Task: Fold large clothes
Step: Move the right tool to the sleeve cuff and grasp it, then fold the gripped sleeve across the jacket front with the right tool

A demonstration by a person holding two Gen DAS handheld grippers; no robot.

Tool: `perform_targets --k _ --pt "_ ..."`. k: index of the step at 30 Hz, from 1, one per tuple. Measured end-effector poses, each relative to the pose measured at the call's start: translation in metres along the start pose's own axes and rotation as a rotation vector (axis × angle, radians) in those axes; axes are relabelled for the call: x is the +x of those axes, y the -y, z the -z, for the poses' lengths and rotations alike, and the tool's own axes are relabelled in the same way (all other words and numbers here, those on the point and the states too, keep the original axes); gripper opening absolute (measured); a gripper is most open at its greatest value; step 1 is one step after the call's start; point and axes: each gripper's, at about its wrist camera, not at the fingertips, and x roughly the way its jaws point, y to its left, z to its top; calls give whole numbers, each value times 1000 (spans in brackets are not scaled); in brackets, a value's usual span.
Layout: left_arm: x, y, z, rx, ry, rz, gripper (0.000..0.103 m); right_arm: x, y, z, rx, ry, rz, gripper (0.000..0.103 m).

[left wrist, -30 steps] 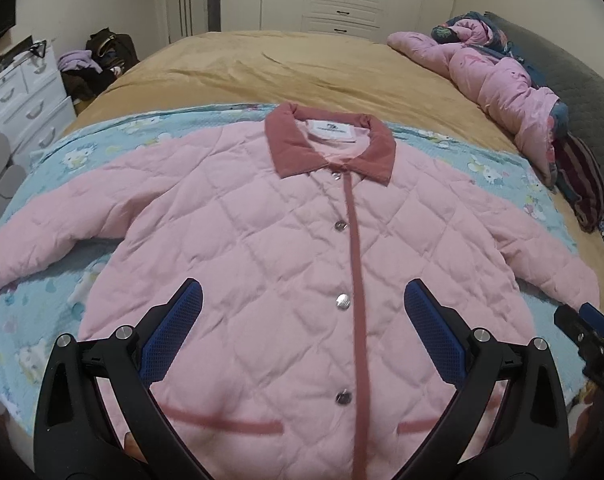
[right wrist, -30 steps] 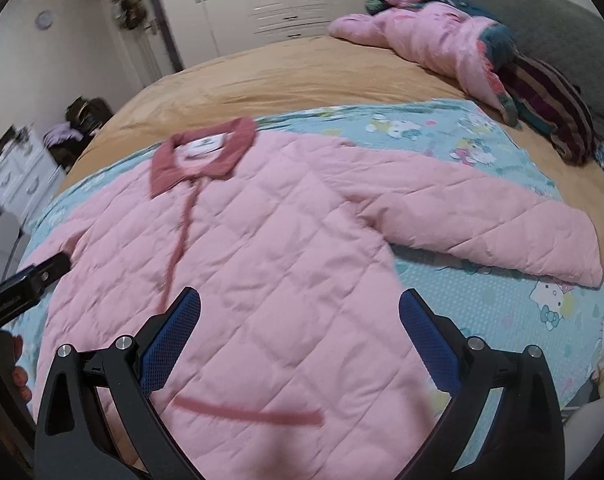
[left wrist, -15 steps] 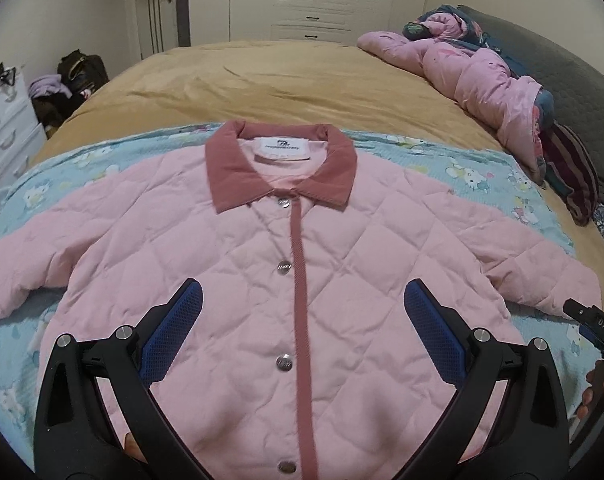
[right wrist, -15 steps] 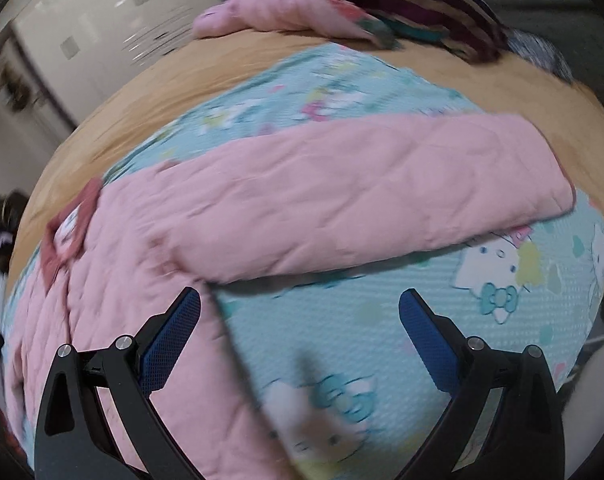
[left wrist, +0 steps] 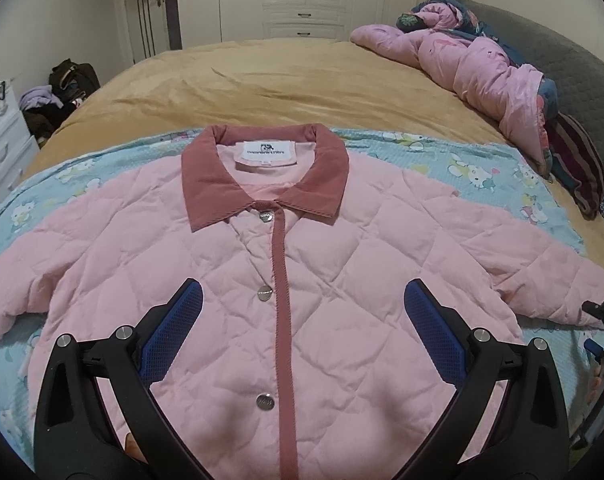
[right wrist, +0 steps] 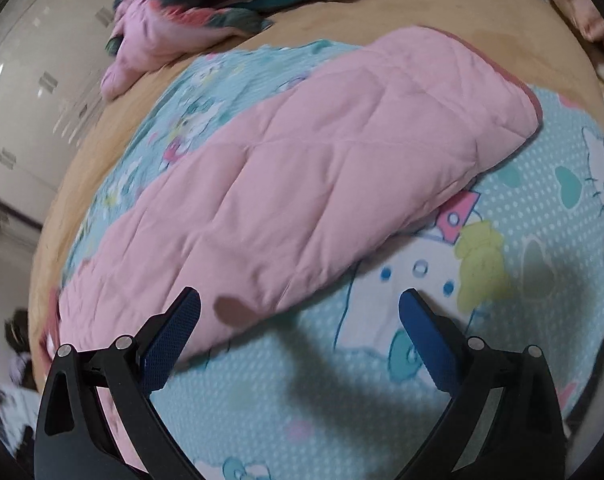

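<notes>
**Jacket flat on the bed, right sleeve next**

The pink quilted jacket (left wrist: 302, 280) lies face up and buttoned on the cartoon-print blanket (left wrist: 482, 172) that covers the near part of the bed (left wrist: 261, 76), collar at the far side, both sleeves spread out.

The step in hand looks like taking the right sleeve (right wrist: 322, 168) to fold it across the body. To do it well, I judge the grip should go near the cuff, catch both quilted layers, and lift high enough that the padding does not drag the blanket along.

The right hand-held gripper (right wrist: 299, 320) hovers low at the sleeve's near edge, fingers spread wide, holding nothing. The left hand-held gripper (left wrist: 302, 304) hangs over the jacket's front, centred on the placket, likewise released and empty.
</notes>
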Motion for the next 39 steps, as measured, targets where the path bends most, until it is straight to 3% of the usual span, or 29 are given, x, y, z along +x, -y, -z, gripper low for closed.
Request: perform_targets --k 4,9,11,13,15,17,21,27,39 --pt "16 0 -1 -28 -45 57 95 7 8 -17 57 39 -24 99" --pt "33 8 -3 5 -67 31 95 20 23 -40 167 103 -79 96" --pt "35 8 -3 7 -79 28 95 22 32 -47 213 132 -110 84" --pt "32 8 -3 5 -74 43 95 23 42 -51 261 151 -168 54" --pt "29 5 -4 -3 -76 53 95 28 54 -55 313 155 -231 32" --pt "27 3 -6 -8 -79 61 95 31 60 -59 336 156 -305 23" --pt "16 -9 -12 -18 -63 58 95 -9 18 -69 135 260 -358 15" --pt "-1 -33 -23 -74 -46 61 95 -61 -58 -78 -93 321 -455 14" --pt "-44 -84 -53 -161 27 57 95 -120 -203 -43 -404 331 -572 13"
